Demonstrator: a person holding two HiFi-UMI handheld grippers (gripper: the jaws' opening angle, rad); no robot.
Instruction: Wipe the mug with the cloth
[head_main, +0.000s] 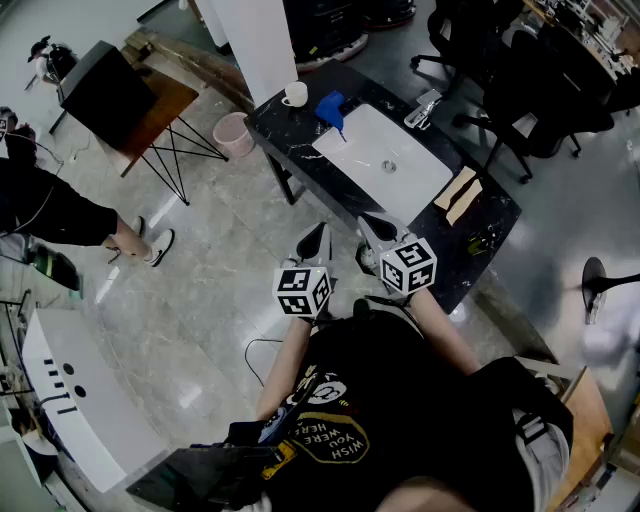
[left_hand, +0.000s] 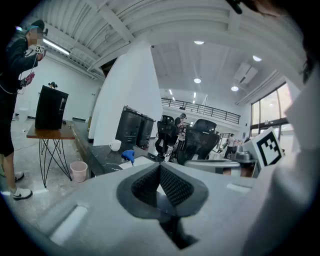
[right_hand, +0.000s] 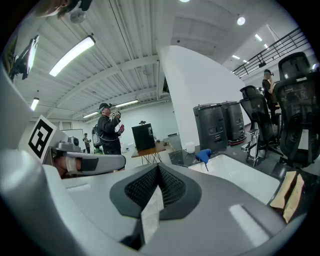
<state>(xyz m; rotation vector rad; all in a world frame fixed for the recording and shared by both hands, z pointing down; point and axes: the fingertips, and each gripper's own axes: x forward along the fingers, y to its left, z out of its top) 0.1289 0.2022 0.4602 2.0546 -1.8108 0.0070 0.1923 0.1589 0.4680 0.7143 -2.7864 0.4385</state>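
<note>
I have both tools held close in at the lower centre of the head view, side by side and tipped slightly down toward the dark worktop (head_main: 290, 135) ahead. I'd call it a carrying posture, since nothing on the worktop is within reach from here. The left gripper (head_main: 320, 232) has its fingers (left_hand: 175, 186) pressed tip to tip with nothing between them. The right gripper (head_main: 368, 222) is the same, closed and empty. The two sit near each other without touching.

The mug (head_main: 295, 94) stands upright at the upper-left end of the worktop, top centre of the head view. The blue cloth (head_main: 331, 105) lies crumpled just to its right, at the upper-left corner of the white sink (head_main: 400, 170). Both are well apart from the fingers, beyond their tips, with a stretch of floor (head_main: 230, 240) and the near part of the worktop between.

In the two gripper views, mug and cloth show small and just above the closed tips — a little left of them in the left gripper view, a little right in the right gripper view. Wiping hasn't begun; I reckon the fingers must open before either thing can be taken.
</note>
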